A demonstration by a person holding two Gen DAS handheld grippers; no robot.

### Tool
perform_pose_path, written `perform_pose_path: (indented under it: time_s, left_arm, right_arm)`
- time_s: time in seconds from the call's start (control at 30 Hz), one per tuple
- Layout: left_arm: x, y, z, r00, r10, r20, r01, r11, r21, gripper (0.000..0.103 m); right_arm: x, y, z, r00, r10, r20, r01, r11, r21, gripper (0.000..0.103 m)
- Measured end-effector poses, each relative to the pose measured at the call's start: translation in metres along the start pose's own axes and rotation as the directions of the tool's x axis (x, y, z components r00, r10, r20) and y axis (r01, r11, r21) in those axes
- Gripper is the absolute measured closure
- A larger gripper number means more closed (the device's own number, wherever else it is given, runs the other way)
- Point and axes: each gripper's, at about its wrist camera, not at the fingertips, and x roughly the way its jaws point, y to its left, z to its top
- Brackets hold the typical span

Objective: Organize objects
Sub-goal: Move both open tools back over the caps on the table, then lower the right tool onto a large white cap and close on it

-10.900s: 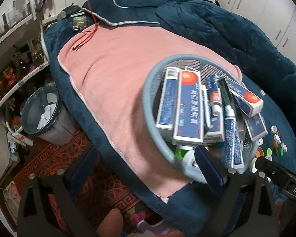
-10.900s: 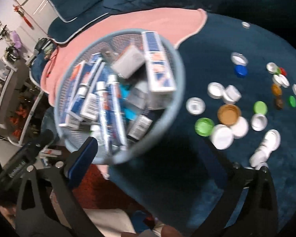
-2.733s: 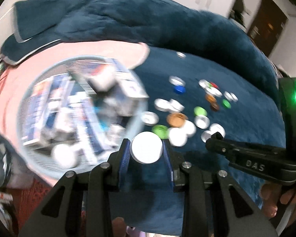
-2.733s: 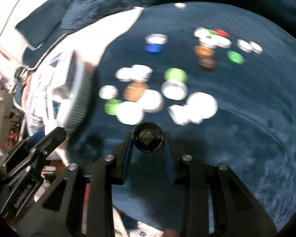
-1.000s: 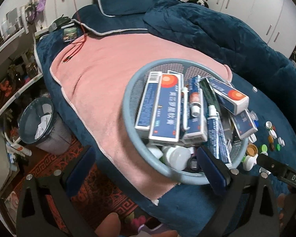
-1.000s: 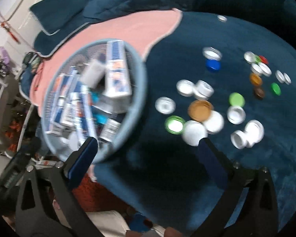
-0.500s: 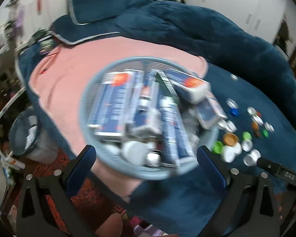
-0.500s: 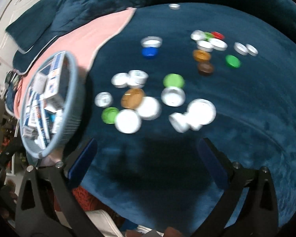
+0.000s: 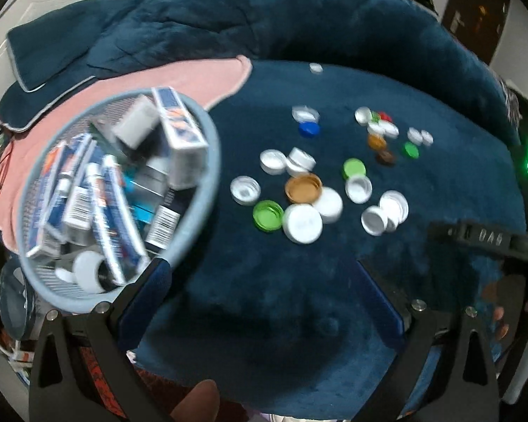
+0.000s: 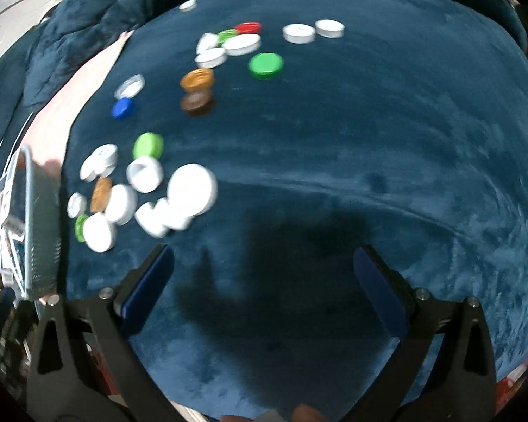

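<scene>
A round grey-blue basket [image 9: 200, 207] full of blue medicine boxes, tubes and caps sits at the left on the bed; its edge shows in the right wrist view [image 10: 40, 232]. Several loose bottle caps lie on the dark blue blanket [image 9: 281, 299]: a large white cap [image 9: 302, 223], a green cap [image 9: 268, 215], a tan cap [image 9: 303, 187]. In the right wrist view a large white cap [image 10: 192, 189] lies ahead and left. My left gripper [image 9: 262, 288] is open and empty, between basket and caps. My right gripper [image 10: 262, 277] is open and empty over bare blanket.
A pink towel [image 9: 200, 81] lies under the basket's far side. A rumpled blue duvet [image 9: 264, 21] is piled behind. The other gripper's black body [image 9: 482, 239] stands at the right. A patterned red rug [image 9: 98, 369] and the bed's edge are below left.
Both grippers have swung to the right, away from the basket and toward the loose caps. The basket has slid to the left in both views. Both stay open and empty.
</scene>
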Motion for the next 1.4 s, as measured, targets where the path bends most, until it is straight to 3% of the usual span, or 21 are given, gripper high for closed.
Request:
perform_pose_path:
  time_s: [0.17, 0.53, 0.7, 0.8, 0.87, 1.07, 1.27, 1.33, 1.37, 1.4]
  left_arm:
    - [0.02, -0.008, -0.003, 0.999, -0.005, -0.048, 0.005, 1.0, 0.011, 0.001]
    - [0.034, -0.006, -0.006, 0.996, -0.035, -0.083, 0.037, 0.999, 0.021, 0.001]
    - [0.032, 0.002, -0.009, 0.996, -0.026, -0.081, 0.029, 0.999, 0.032, 0.001]
    - [0.034, 0.007, -0.009, 0.996, -0.024, -0.084, 0.026, 1.0, 0.014, 0.001]
    - [0.033, 0.009, -0.008, 0.996, -0.033, -0.083, 0.033, 0.999, -0.001, 0.001]
    - [0.031, 0.007, -0.007, 0.994, -0.066, -0.082, 0.065, 0.998, -0.018, 0.001]
    - [0.032, 0.004, -0.007, 0.994, -0.066, -0.086, 0.065, 0.998, -0.015, 0.001]
    - [0.035, 0.005, -0.009, 0.994, -0.057, -0.093, 0.056, 0.998, -0.011, 0.001]
    - [0.036, 0.006, -0.009, 0.994, -0.055, -0.096, 0.055, 0.998, -0.011, 0.001]
    - [0.038, 0.007, -0.009, 0.994, -0.056, -0.098, 0.055, 0.998, -0.014, 0.001]
  right_arm:
    - [0.006, -0.014, 0.005, 1.0, 0.004, -0.011, -0.004, 0.999, 0.035, 0.0]
    - [0.016, 0.005, 0.023, 0.999, 0.032, 0.026, -0.032, 0.999, -0.016, 0.0]
    - [0.035, 0.026, 0.026, 1.0, -0.014, -0.002, 0.013, 0.994, -0.112, 0.0]
    - [0.04, 0.052, 0.011, 0.995, 0.048, -0.085, -0.067, 0.968, -0.242, 0.0]
    - [0.031, 0.061, 0.003, 0.997, 0.047, -0.055, -0.062, 0.951, -0.304, 0.0]
    - [0.021, 0.031, 0.016, 1.0, 0.023, 0.01, -0.021, 0.984, -0.178, 0.001]
    - [0.035, 0.049, 0.013, 1.0, -0.012, 0.014, 0.015, 0.972, -0.233, 0.003]
    - [0.04, 0.057, 0.013, 0.998, -0.059, 0.029, 0.065, 0.96, -0.273, 0.02]
    - [0.043, 0.058, 0.013, 0.995, -0.09, 0.035, 0.097, 0.953, -0.287, 0.046]
    - [0.043, 0.056, 0.013, 0.993, -0.106, 0.042, 0.114, 0.95, -0.292, 0.061]
